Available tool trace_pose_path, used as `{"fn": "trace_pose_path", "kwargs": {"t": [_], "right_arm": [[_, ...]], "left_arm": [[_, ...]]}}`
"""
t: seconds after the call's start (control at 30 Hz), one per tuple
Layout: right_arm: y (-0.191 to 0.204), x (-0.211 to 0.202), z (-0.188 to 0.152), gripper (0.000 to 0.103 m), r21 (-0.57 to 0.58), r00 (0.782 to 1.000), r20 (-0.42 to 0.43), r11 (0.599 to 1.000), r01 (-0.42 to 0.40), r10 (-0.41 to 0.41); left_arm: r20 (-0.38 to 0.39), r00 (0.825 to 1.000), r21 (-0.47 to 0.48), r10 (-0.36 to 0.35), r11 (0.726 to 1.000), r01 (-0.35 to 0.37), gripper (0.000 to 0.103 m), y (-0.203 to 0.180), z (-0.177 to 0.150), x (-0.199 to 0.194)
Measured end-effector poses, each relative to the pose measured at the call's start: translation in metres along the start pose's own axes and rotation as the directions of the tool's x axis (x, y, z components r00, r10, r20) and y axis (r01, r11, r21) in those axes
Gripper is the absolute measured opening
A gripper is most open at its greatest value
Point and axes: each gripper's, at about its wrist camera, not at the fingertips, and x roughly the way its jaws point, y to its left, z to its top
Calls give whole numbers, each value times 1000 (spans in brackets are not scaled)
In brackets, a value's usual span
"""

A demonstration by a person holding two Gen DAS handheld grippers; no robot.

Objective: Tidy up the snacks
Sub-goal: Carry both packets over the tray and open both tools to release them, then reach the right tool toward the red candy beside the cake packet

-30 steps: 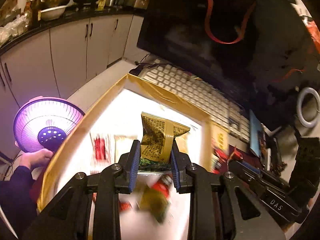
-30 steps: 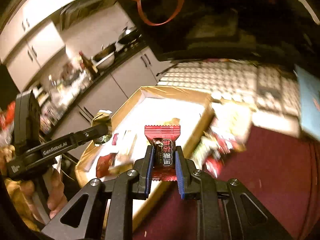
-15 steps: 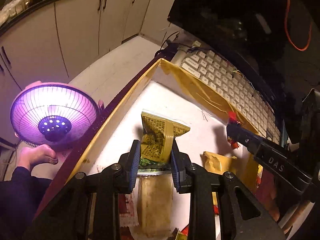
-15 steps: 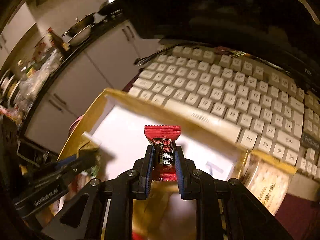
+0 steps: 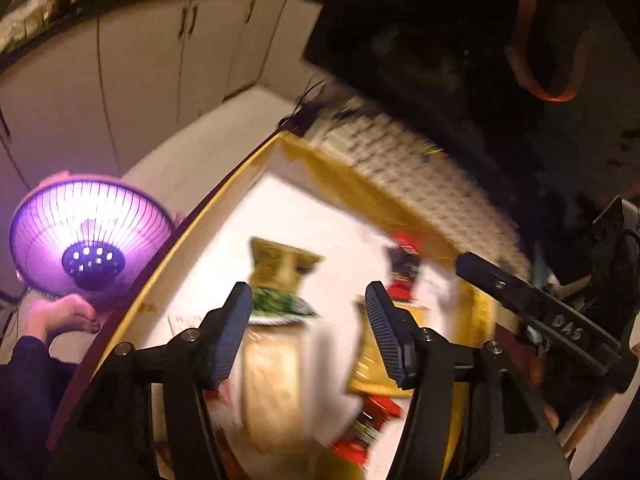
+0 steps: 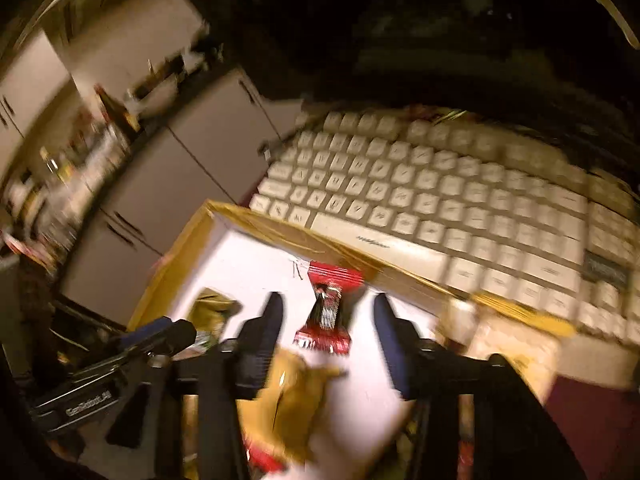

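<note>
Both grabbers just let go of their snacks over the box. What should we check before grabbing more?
1. Left gripper jaws opening, gold snack packet free of the pads: ok.
2. Right gripper jaws opening, red candy loose between them: ok.
3. Both snacks above the box floor, not the keyboard: ok.
4. Snacks settled flat: cannot tell, blurred.
5. Grippers apart from each other: ok.

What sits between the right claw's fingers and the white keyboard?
In the right wrist view, the red candy wrapper lies loose between the opening right claw fingers. Beyond it comes the cardboard box's tan taped rim, then the white keyboard.
</note>
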Motion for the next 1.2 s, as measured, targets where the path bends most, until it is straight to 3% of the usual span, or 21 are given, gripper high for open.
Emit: {"fn": "trace_pose_path", "kwargs": {"t": [0.13, 0.27, 0.3, 0.37, 0.43, 0.67, 0.73, 0.87, 1.1, 1.2], "right_arm": [[-26, -59, -26, 62, 57, 997, 71, 997, -43, 39], [-63, -81, -62, 62, 142, 998, 62, 989, -29, 20], [-73, -78, -71, 60, 159, 999, 49, 987, -18, 10], [-87, -68, -83, 44, 203, 1000, 12, 979, -5, 2], [-92, -55, -92, 36, 243, 999, -24, 970, -30, 37], [-82, -35, -96, 32, 256, 999, -26, 966, -29, 37], [-83, -32, -98, 27, 253, 999, -25, 967, -25, 32], [-81, -27, -99, 24, 242, 999, -25, 970, -32, 39], [-98, -67, -119, 23, 267, 994, 60, 958, -100, 87], [-109, -91, -139, 23, 284, 992, 117, 956, -79, 47]], "left_arm": [[81, 995, 43, -52, 998, 48, 69, -28, -28, -35], [106, 989, 116, -102, 989, 90, 70, -56, -58, -52], [109, 988, 123, -107, 988, 94, 70, -61, -64, -55], [109, 988, 135, -112, 986, 97, 70, -66, -73, -60], [115, 987, 149, -109, 985, 91, 70, -68, -79, -63], [106, 991, 129, -82, 989, 69, 70, -64, -90, -64], [93, 992, 125, -90, 989, 78, 70, -65, -92, -61], [90, 992, 158, -89, 985, 74, 70, -73, -96, -62], [67, 992, 253, -102, 964, 82, 70, -104, -101, -57], [29, 995, 327, -96, 942, 81, 70, -126, -107, -45]]}}
